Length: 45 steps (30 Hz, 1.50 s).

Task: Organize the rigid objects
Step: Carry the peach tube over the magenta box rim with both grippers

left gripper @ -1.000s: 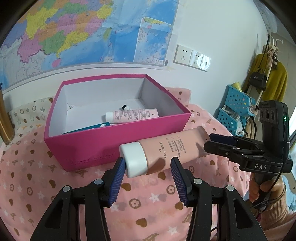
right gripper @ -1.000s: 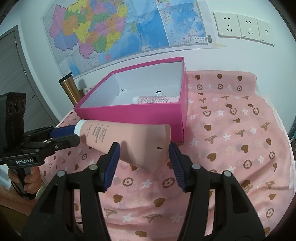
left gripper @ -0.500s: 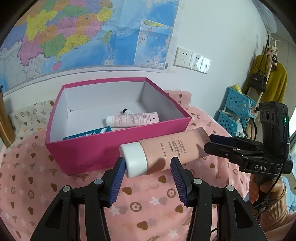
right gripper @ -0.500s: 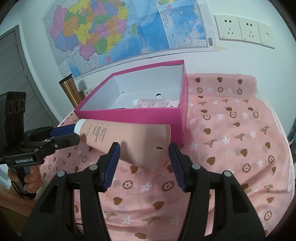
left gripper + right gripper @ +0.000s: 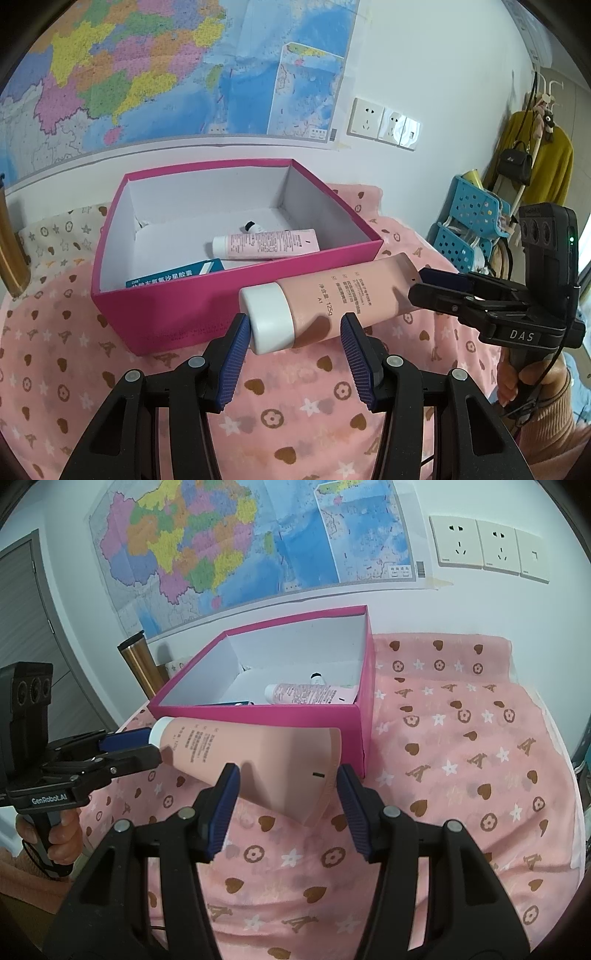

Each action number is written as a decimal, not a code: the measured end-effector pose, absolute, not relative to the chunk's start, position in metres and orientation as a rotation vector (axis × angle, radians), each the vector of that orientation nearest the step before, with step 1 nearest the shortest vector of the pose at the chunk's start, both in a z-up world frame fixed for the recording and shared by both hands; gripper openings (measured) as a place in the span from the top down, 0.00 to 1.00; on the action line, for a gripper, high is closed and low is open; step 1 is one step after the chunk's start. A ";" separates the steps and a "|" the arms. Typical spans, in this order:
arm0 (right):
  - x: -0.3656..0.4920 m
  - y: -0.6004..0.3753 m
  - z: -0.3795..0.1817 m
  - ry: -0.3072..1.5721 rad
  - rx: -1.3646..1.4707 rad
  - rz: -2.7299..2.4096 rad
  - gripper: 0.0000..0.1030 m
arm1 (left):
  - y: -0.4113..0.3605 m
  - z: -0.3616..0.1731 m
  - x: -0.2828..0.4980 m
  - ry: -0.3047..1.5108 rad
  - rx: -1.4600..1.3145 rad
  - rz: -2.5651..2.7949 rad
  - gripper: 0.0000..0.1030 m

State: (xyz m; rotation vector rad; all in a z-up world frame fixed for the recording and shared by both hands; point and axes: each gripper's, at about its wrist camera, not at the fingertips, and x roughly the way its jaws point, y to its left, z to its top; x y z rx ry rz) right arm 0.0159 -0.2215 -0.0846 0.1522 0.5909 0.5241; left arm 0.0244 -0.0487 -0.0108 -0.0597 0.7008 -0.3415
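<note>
Both claws are on the big pink tube (image 5: 332, 299) right now, one at each end, and it hangs level above the heart-and-star cloth (image 5: 295, 406). It sits just on the near side of the magenta box (image 5: 166, 314), along its near wall.

The left claw (image 5: 293, 325) brackets the white-capped end. One blue pad presses the cap and the other sits against the tube's shoulder, so it is clamped on that end. From the right wrist view, the left claw (image 5: 147, 746) comes in from the left with the cap between its tips.

The right claw (image 5: 284, 779) has the flat crimped tail of the tube (image 5: 251, 760) pinched across its width, pads tight on either edge. In the left wrist view, the right claw (image 5: 424, 290) reaches in from the right, tips closed over that tail.

Inside the box, a smaller pink tube (image 5: 266, 243) lies on the white floor towards the right. A blue-and-white carton (image 5: 173, 275) lies at the near left.

A map (image 5: 147, 74) and wall sockets (image 5: 384, 123) are on the far wall. A blue basket (image 5: 469, 229) is off to the right, and a gold flask (image 5: 140, 664) stands on the surface left of the box.
</note>
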 end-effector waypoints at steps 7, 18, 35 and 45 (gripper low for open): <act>0.019 -0.222 -0.081 0.582 0.148 0.526 0.44 | -0.049 -0.008 0.026 0.694 -0.058 -0.342 0.51; 0.020 -0.224 -0.079 0.575 0.148 0.524 0.44 | -0.050 -0.006 0.027 0.686 -0.055 -0.343 0.51; 0.023 -0.226 -0.075 0.568 0.149 0.525 0.44 | -0.051 -0.003 0.032 0.676 -0.047 -0.342 0.51; 0.025 -0.227 -0.073 0.562 0.147 0.523 0.44 | -0.052 -0.002 0.032 0.670 -0.044 -0.342 0.51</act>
